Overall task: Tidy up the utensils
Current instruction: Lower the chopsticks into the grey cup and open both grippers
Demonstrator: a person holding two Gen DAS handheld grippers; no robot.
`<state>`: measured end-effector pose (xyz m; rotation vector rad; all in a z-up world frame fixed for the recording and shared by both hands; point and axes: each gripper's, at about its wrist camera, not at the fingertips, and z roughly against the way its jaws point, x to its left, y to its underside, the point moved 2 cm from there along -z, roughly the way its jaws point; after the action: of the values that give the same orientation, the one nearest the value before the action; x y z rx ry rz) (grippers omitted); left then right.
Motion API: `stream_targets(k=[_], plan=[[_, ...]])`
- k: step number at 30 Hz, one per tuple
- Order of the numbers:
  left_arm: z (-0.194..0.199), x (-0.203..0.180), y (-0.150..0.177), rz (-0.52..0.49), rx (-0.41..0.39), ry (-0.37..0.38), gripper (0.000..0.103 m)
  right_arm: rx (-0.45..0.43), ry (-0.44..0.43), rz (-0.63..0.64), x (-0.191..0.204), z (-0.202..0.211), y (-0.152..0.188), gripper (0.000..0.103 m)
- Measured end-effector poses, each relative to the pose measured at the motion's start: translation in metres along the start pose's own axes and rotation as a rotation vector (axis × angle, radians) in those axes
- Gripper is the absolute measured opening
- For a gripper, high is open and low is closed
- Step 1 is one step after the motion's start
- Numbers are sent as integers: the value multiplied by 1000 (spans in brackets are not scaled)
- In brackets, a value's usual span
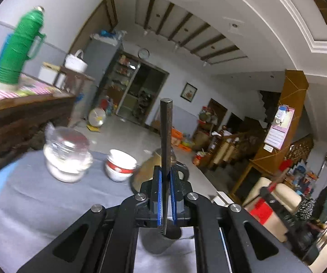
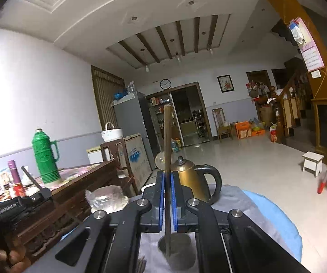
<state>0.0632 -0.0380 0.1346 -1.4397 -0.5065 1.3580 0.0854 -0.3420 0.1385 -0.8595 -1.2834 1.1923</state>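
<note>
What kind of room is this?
Probably the big main room of a home: a fridge and a wall clock at the back, a staircase on the right, and a kettle on the table.

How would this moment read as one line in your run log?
left claw: shut on dark utensil | right claw: shut on brownish utensil | both upright above grey-covered table

Green thermos [image 2: 45,158] upright on wooden cabinet [image 2: 77,182]; gold kettle [image 2: 194,178], red-banded white bowl [image 1: 120,165], clear lidded jar [image 1: 66,152] on grey-covered tabletop [image 1: 49,204].
</note>
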Motion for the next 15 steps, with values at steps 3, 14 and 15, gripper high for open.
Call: stream_targets(k=[3, 14, 15], plan=[[-33, -8, 6, -11, 41, -1, 7, 26, 4, -13, -6, -26, 5, 6], [-105, -9, 48, -59, 200, -43, 7, 193, 22, -38, -30, -95, 50, 6], [-109, -9, 52, -64, 219, -45, 7, 211, 22, -41, -32, -98, 55, 6]])
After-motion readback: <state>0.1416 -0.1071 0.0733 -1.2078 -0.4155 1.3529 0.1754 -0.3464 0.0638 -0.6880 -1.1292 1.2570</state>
